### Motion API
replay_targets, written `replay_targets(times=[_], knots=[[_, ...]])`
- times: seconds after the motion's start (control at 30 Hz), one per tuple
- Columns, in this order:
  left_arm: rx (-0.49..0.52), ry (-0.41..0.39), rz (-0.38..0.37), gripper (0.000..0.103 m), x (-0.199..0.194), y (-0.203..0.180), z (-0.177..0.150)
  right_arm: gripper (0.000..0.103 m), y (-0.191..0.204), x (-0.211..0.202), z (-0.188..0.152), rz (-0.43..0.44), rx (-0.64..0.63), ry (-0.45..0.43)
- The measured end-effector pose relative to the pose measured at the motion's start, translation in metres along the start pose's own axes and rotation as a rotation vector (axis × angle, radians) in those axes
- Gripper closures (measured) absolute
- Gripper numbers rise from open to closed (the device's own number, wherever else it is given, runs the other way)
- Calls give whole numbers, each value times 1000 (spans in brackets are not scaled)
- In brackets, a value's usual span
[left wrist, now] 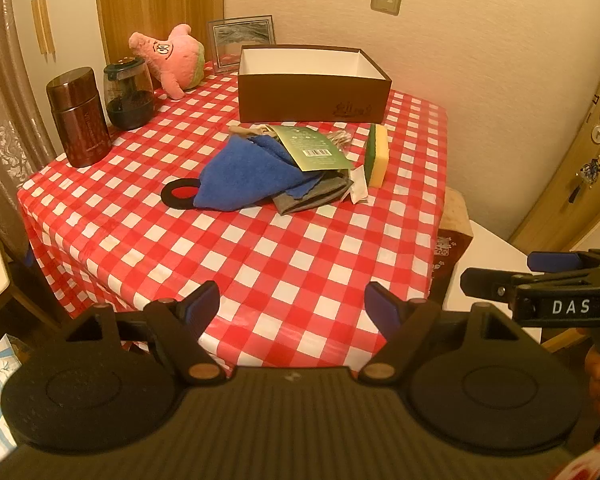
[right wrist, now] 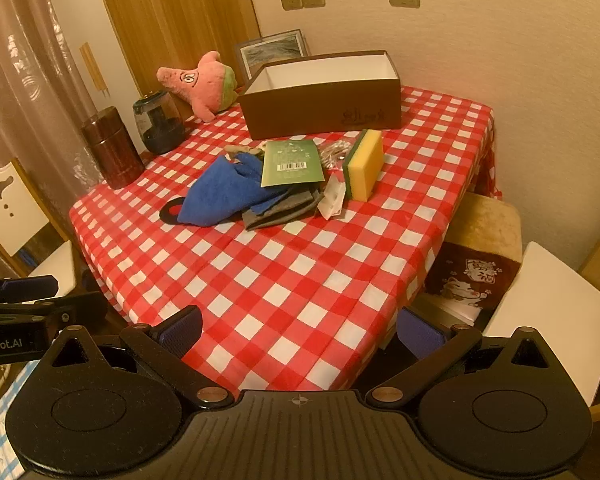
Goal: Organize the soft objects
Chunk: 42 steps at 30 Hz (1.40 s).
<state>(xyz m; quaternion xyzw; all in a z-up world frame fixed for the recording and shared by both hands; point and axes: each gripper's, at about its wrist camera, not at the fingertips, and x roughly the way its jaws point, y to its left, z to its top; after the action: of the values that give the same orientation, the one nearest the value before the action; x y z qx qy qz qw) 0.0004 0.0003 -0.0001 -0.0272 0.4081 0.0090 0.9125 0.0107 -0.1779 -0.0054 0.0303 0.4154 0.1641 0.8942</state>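
A pile lies mid-table: a blue cloth over a grey cloth, a green packet on top, and a yellow-green sponge on edge to the right. A pink plush leans at the back left. An empty brown box stands behind the pile. My left gripper and right gripper hover open over the table's near edge, far from the pile, nothing between their fingers.
A brown canister and a dark glass jar stand at the table's left edge. A picture frame leans on the back wall. A cushioned stool and white seat sit right of the red-checked table.
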Motion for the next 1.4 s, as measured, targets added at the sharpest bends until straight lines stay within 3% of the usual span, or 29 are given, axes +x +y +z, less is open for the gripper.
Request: replay_targets(times=[1.4], knots=[[-2, 4, -3, 25, 1, 1, -1, 0, 4, 6, 4, 4, 1, 1]])
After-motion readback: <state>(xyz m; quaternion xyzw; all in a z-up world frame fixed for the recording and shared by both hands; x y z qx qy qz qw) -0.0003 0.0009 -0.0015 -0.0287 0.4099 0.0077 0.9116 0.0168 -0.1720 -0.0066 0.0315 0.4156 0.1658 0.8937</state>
